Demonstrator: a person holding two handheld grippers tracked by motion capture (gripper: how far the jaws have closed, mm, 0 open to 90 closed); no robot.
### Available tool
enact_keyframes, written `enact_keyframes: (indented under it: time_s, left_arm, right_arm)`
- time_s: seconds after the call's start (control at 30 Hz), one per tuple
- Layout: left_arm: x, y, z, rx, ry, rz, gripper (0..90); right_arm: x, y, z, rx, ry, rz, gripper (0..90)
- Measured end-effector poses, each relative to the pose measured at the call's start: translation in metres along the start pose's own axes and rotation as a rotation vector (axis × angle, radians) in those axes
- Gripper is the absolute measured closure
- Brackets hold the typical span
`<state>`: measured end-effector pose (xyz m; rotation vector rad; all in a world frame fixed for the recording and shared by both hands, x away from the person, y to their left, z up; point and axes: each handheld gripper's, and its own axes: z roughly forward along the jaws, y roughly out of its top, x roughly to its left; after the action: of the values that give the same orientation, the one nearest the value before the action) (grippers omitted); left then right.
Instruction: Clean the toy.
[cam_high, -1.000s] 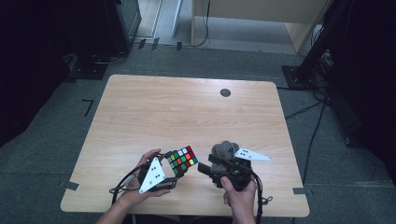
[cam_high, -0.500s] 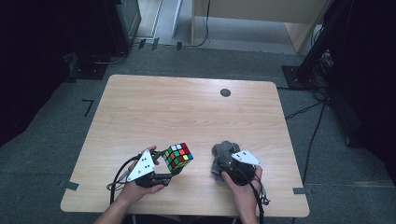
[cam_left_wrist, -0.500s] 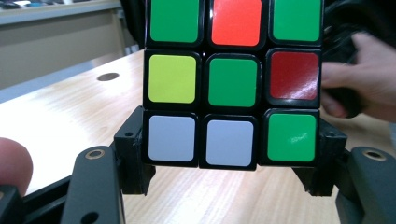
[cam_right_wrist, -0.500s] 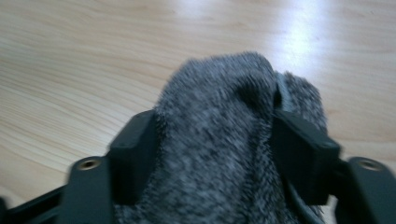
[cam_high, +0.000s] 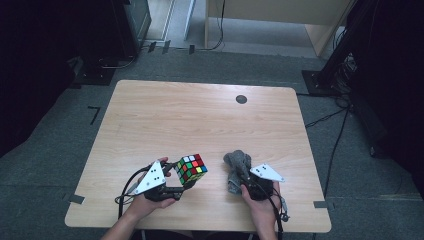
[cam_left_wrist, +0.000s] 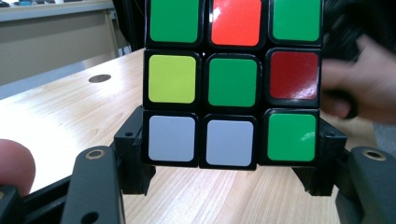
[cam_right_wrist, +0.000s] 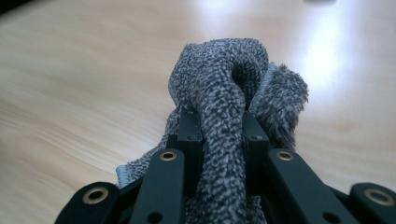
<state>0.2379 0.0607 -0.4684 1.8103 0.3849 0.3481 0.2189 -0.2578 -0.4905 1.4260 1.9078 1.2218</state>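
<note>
A scrambled colour cube (cam_high: 191, 170) is held just above the near left part of the wooden table (cam_high: 200, 120), with my left gripper (cam_high: 183, 184) shut on its lower sides. In the left gripper view the cube (cam_left_wrist: 233, 84) shows green, red, yellow and white squares between the two jaws of the left gripper (cam_left_wrist: 229, 161). A crumpled grey cloth (cam_high: 235, 162) lies on the table at the near right. My right gripper (cam_high: 242, 176) has just been closing and now pinches a fold of the cloth (cam_right_wrist: 224, 84) between the jaws of the right gripper (cam_right_wrist: 222, 128).
A dark round hole (cam_high: 241, 99) sits in the tabletop at the far right. The near table edge (cam_high: 200, 229) runs just below both hands. The other hand (cam_left_wrist: 359, 88) shows blurred to the right of the cube. Dark stands and cables surround the table on the floor.
My right gripper sank toward the table and its jaws closed on the grey cloth. The left gripper kept the cube in about the same place.
</note>
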Motion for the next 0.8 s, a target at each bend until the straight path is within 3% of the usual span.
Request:
enact_keyframes:
  time_s: [0.2, 0.3, 0.33, 0.4, 0.47, 0.57, 0.7, 0.8]
  left_arm:
    - [-0.008, -0.001, 0.006, 0.024, -0.023, 0.040, 33.9]
    - [-0.014, 0.001, 0.008, 0.031, -0.034, 0.065, 33.9]
    - [-0.015, 0.001, 0.008, 0.031, -0.039, 0.073, 34.0]
    - [-0.018, 0.003, 0.007, 0.020, -0.053, 0.075, 33.9]
    - [-0.021, 0.006, 0.006, 0.016, -0.060, 0.088, 34.0]
    - [-0.022, 0.006, 0.005, 0.023, -0.055, 0.105, 34.1]
    - [-0.018, 0.007, 0.004, 0.017, -0.042, 0.092, 34.1]
    - [-0.017, 0.006, 0.006, 0.046, -0.022, 0.095, 34.1]
  right_arm:
    - [0.034, 0.037, -0.050, -0.245, 0.189, -0.014, 76.4]
    - [0.060, 0.051, -0.067, -0.297, 0.332, -0.060, 76.1]
    - [0.069, 0.053, -0.069, -0.299, 0.356, -0.090, 76.0]
    - [0.081, 0.054, -0.068, -0.278, 0.373, -0.110, 75.9]
    - [0.084, 0.052, -0.061, -0.245, 0.375, -0.097, 75.8]
    - [0.077, 0.046, -0.054, -0.236, 0.374, -0.061, 75.6]
    - [0.063, 0.043, -0.050, -0.200, 0.289, -0.024, 75.3]
    - [0.062, 0.044, -0.053, -0.208, 0.310, -0.014, 74.8]
